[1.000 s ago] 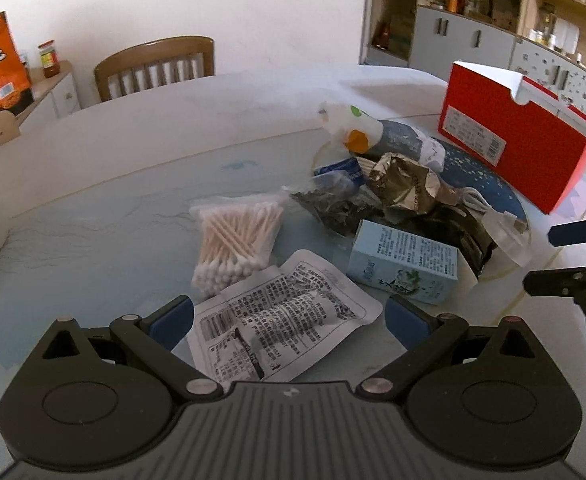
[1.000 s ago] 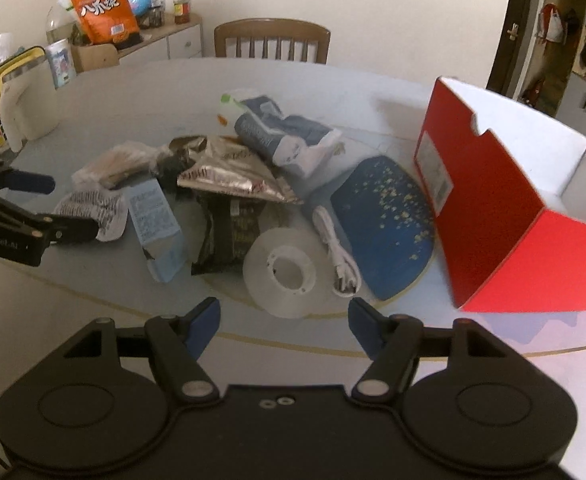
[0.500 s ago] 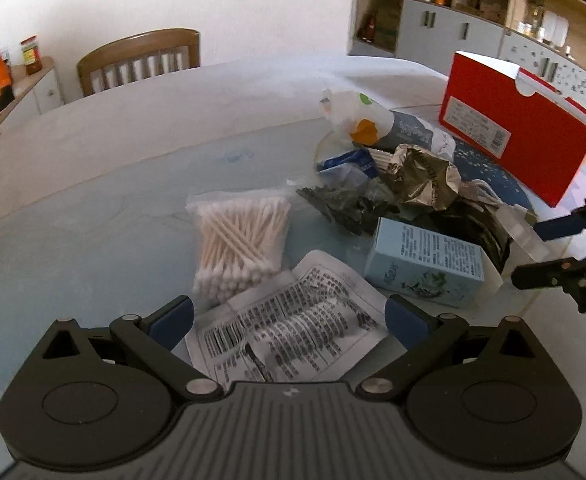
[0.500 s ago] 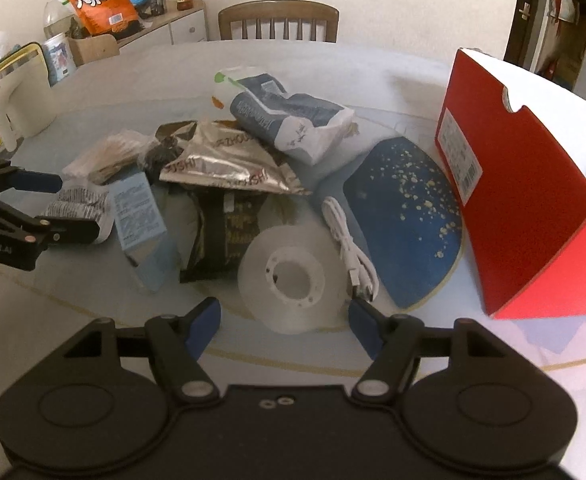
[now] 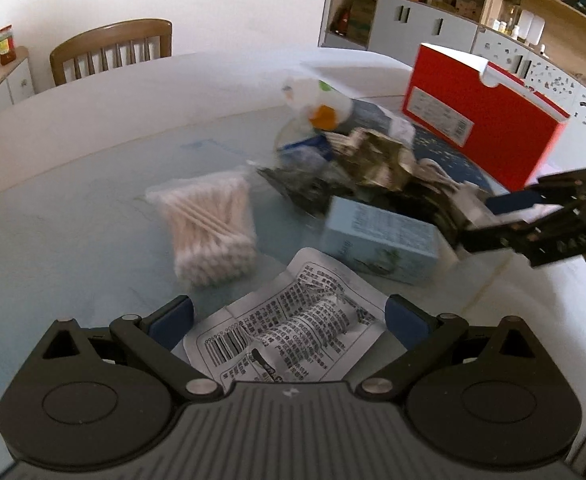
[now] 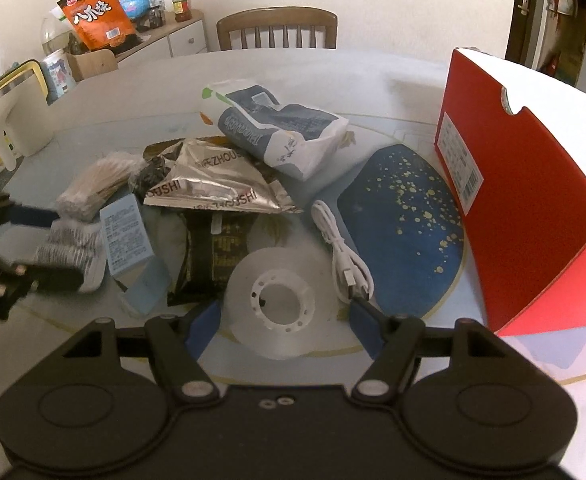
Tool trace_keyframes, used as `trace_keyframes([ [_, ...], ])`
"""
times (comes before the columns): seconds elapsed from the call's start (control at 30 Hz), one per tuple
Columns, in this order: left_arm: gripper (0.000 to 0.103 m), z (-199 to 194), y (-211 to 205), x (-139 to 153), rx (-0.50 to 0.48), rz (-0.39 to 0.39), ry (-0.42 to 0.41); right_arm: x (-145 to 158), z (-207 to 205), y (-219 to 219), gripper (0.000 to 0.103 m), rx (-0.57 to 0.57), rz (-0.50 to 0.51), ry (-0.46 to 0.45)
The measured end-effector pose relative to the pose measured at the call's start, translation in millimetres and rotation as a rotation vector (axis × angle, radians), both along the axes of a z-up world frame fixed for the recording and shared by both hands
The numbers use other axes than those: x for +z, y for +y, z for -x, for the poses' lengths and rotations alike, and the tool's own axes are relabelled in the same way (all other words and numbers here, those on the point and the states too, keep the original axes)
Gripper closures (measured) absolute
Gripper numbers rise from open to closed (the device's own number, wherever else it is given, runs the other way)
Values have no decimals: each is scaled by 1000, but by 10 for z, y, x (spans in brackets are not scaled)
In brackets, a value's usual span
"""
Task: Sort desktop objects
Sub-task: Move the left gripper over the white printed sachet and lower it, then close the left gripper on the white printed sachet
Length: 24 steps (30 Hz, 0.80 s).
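Note:
A heap of desktop objects lies on the round table. My left gripper point(image 5: 289, 318) is open, its jaws on either side of a white printed sachet point(image 5: 289, 340). Beyond it lie a bag of cotton swabs point(image 5: 209, 226) and a light blue carton point(image 5: 381, 240). My right gripper point(image 6: 283, 322) is open around a clear tape roll point(image 6: 279, 298). Beside the roll lie a white USB cable point(image 6: 341, 250), a dark snack packet point(image 6: 213, 256), a silver foil bag point(image 6: 209, 186) and a blue-white bag point(image 6: 281, 132). A red open box point(image 6: 533, 196) stands at the right.
A dark blue speckled mat point(image 6: 409, 216) lies between the cable and the red box. A white kettle point(image 6: 17, 120) stands at the table's far left. A wooden chair point(image 6: 277, 32) is behind the table. Cabinets point(image 5: 425, 28) line the far wall.
Both grippers have moved forward toward the heap: the left now straddles the sachet, the right now straddles the tape roll. Both stay open.

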<state>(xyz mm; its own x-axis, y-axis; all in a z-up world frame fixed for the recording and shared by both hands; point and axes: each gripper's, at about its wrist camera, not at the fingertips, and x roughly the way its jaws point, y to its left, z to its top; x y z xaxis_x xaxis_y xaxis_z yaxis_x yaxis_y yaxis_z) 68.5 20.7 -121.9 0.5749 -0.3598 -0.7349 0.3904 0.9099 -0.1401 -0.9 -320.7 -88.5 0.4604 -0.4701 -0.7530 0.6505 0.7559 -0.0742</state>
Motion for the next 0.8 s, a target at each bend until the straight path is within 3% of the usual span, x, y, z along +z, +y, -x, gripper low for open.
trace_keyframes([
  [0.1, 1, 137, -91, 16, -33, 11, 10, 11, 13, -5, 32, -4, 2, -2],
  [0.3, 1, 377, -344, 35, -180, -95, -47, 16, 17, -21, 33, -4, 6, -2],
  [0.37, 1, 359, -403, 8, -176, -151, -63, 15, 9, -13, 33, -7, 11, -2],
  [0.6, 3, 328, -413, -30, -148, -107, -55, -21, 11, -5, 34, -25, 8, 1],
  [0.8, 22, 326, -395, 3, -122, -98, -67, -24, 20, 13, 37, -34, 4, -6],
])
